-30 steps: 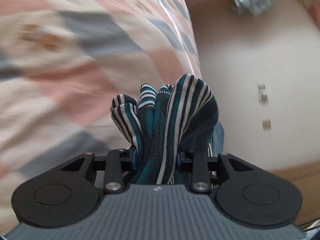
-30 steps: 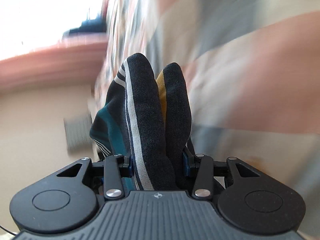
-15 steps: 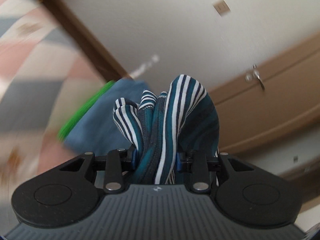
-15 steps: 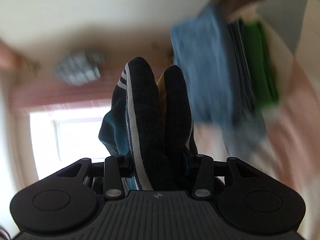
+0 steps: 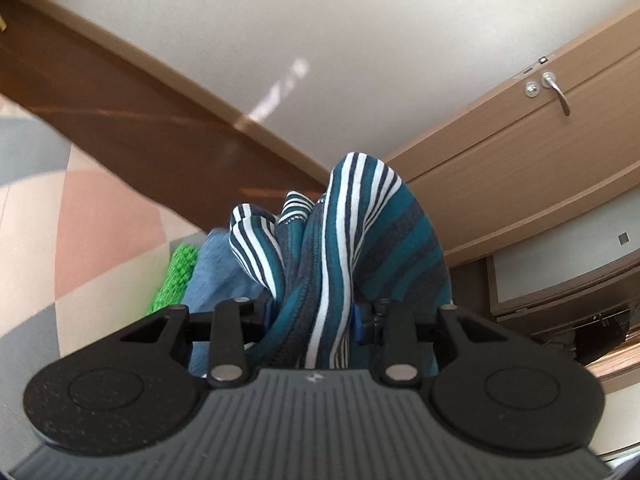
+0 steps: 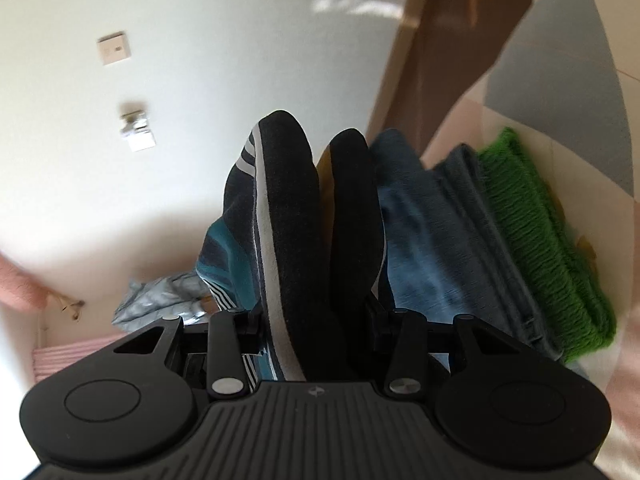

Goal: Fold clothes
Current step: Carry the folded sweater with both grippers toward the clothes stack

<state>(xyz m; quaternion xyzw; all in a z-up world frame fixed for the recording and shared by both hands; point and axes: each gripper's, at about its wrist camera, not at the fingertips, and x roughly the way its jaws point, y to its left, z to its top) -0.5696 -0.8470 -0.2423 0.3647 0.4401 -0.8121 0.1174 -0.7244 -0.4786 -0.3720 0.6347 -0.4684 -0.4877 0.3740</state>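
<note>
Both hand-held grippers clamp bunched folds of one striped garment point(image 5: 352, 248): left hand-held gripper point(image 5: 312, 316) on teal-and-white stripes, right hand-held gripper point(image 6: 316, 320) on its dark edge. It hangs between them, near the folded stack point(image 6: 480, 240) on the bed point(image 6: 560, 92). Risk: thick bunches slip unevenly, so the fold lands skewed or knocks the stack.
</note>
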